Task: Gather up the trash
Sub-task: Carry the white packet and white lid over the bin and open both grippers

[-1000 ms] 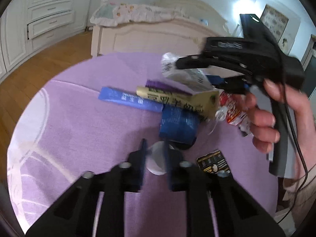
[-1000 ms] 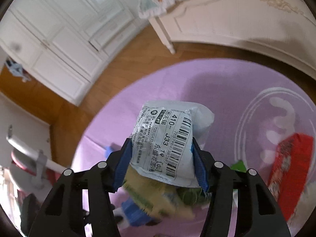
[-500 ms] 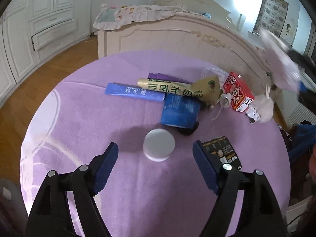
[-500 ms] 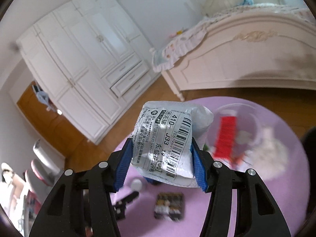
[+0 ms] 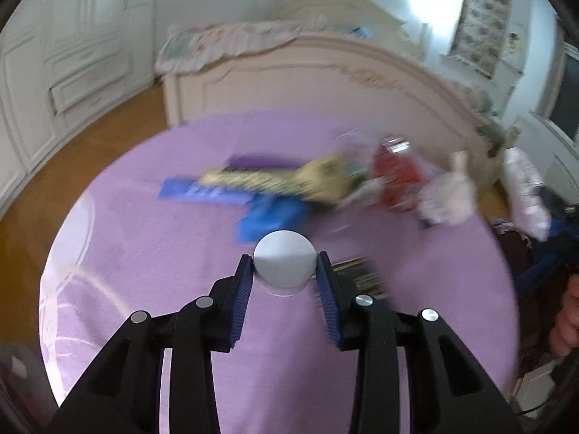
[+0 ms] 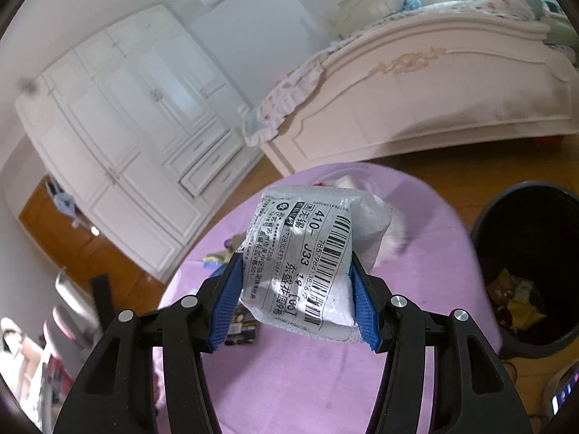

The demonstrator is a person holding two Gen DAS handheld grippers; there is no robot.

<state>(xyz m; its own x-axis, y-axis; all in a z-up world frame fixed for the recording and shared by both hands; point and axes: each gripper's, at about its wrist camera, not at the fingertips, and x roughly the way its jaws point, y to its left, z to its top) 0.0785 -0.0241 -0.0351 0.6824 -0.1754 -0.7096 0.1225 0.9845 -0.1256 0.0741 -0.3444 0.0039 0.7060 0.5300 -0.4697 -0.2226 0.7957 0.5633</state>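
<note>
We record two grippers, each holding one item. The left gripper is clamped on one round white lid, both blue pads touching its sides, above the near-middle of the purple round table. The right gripper is clenched on one crumpled white packet with a barcode label, held above the table's near edge. At the table's right side stands one black trash bin, with some wrappers inside. On the table toward its far edge we count, through blur, two blue wrappers, one yellow-green packet, one purple strip, one red carton and one pale crumpled wad. One dark sachet lies just beside the right pad.
</note>
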